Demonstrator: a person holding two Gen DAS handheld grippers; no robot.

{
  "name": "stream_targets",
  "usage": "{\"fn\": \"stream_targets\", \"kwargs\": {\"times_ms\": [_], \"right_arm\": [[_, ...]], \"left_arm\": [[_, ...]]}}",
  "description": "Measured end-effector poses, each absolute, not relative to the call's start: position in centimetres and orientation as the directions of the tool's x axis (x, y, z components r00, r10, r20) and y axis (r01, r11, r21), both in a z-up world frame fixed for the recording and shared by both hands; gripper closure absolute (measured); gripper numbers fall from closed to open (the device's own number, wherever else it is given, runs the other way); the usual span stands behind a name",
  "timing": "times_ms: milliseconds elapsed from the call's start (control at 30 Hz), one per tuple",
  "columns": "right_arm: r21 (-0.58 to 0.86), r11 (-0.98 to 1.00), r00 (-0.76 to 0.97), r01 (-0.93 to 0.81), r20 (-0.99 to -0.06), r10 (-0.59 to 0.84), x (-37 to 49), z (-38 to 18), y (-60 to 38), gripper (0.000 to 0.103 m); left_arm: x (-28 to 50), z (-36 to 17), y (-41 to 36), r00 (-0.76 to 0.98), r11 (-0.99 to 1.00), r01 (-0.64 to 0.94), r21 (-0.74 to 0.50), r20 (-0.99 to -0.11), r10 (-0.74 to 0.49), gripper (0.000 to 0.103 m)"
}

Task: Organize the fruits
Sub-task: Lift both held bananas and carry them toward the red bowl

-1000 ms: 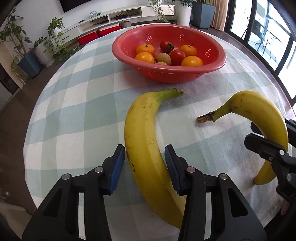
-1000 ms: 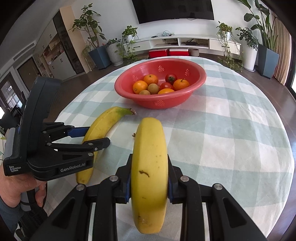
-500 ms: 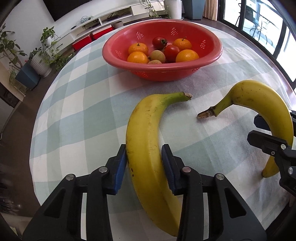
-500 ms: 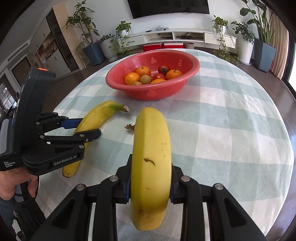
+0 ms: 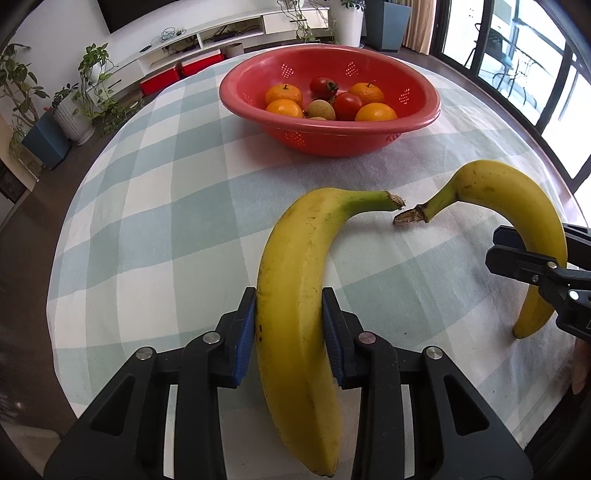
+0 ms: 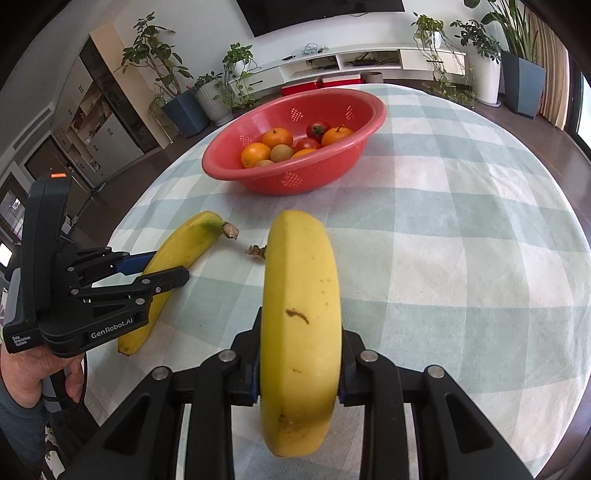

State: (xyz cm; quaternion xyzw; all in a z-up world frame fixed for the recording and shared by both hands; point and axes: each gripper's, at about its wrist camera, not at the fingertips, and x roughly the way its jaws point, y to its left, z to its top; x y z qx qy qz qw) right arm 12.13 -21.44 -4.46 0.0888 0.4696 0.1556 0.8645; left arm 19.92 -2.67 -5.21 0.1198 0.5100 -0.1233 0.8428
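Bananas fill the near field of both wrist views, one in each gripper. The left gripper (image 5: 289,332) has its jaws pressed against the sides of the left banana (image 5: 295,295), blue pads (image 5: 245,336) touching the peel on both flanks. This fruit curves away over the counter (image 5: 166,221), its stem pointing right. From the right wrist view the same banana (image 6: 177,266) looks raised at its stem end, though whether its far tip touches the cloth cannot be told. The right gripper (image 6: 299,363) pinches the right banana (image 6: 301,314) at mid-length, jaws tight on both sides, the fruit arching up with its stem (image 6: 256,252) dipping toward the cloth. In the left wrist view that banana (image 5: 517,206) shows at the right edge, its stem tip just beside the other stem, the two not quite touching.

A checked cloth of pale green and white squares covers the round counter. Farther back sits a red colander bowl (image 5: 332,136), perforated on its wall, holding oranges (image 5: 283,94), tomatoes (image 5: 347,105) and a brownish-green round fruit (image 5: 321,109).

Behind the counter lies dark floor. A low white media shelf (image 6: 369,61) runs along the far wall under a dark screen (image 6: 321,13), with red boxes (image 6: 321,83) beneath. Potted plants (image 6: 236,81) stand on both sides, and tall windows (image 5: 535,66) line the right of the left wrist view.
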Motion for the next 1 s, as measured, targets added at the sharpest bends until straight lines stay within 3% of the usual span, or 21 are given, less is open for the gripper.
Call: {"fn": "stream_targets", "kwargs": {"times_ms": [400,1000], "right_arm": [[0.359,0.911,0.569,-0.202,-0.714,0.408,11.1,-2.8,-21.8,0.073],[0.403,0.903,0.644,-0.148,-0.654,0.397,9.8,-1.5,-23.7,0.073]], "left_arm": [[17.7,-4.3,0.5,0.452,0.955,0.270,-0.120,-0.861,-0.235,0.072],[16.3,-2.7,2.1,0.478,0.935,0.266,-0.237,-0.809,-0.341,0.072]]}}
